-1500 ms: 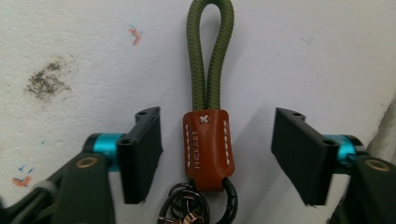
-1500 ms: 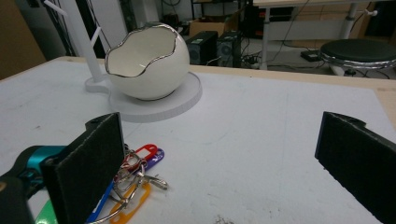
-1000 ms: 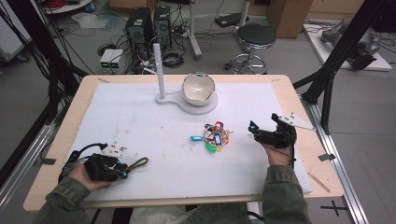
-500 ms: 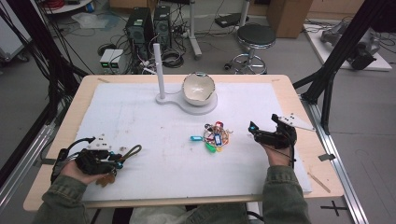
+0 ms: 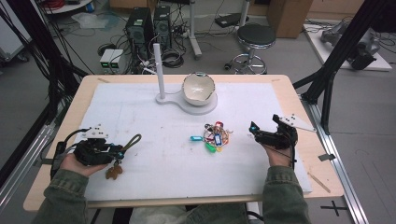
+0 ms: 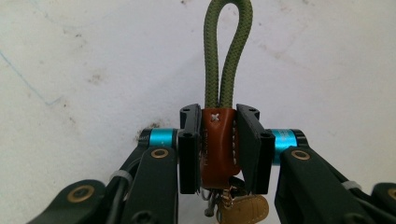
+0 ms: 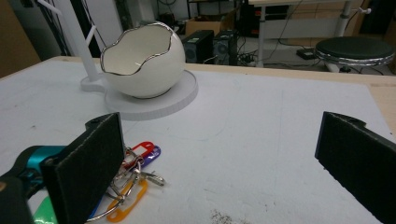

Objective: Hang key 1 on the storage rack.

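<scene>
Left gripper (image 5: 122,150) shifted; key bunch (image 5: 214,136) ahead.

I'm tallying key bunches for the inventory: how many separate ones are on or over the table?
2. One keychain, with a green cord loop and brown leather tab, is clamped in the left gripper at the table's near left. A bunch of colored key tags lies mid-table, left of the open right gripper.
</scene>
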The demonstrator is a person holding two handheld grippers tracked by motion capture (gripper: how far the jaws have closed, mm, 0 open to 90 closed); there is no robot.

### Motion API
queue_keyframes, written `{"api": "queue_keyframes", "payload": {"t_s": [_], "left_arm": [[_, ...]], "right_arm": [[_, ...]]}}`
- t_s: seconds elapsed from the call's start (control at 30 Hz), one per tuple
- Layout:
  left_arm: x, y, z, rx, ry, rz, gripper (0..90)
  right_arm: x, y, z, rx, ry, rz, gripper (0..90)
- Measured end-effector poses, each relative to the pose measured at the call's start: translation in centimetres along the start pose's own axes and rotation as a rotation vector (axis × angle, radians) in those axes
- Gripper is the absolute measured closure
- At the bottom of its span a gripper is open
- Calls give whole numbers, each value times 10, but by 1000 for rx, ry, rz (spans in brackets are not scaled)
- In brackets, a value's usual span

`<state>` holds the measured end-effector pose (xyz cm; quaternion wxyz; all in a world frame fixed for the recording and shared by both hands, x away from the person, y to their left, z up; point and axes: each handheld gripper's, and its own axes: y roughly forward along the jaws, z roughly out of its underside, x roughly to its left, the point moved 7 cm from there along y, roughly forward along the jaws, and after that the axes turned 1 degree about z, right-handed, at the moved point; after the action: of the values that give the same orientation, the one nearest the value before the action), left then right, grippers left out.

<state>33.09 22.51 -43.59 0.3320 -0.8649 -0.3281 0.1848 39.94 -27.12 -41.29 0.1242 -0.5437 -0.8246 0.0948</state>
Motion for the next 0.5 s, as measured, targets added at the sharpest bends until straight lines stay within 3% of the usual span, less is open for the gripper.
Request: {"api": "queue_keyframes", "payload": {"t_s": [0.23,0.5], "left_arm": [[6,-1,-12,-7,-30,-1,711],[19,-2,-35,-20,-80,-41,711]], "right_arm": [[3,0,1,3,-1,-14,7],[6,1,2,2,-6,-8,7]]}}
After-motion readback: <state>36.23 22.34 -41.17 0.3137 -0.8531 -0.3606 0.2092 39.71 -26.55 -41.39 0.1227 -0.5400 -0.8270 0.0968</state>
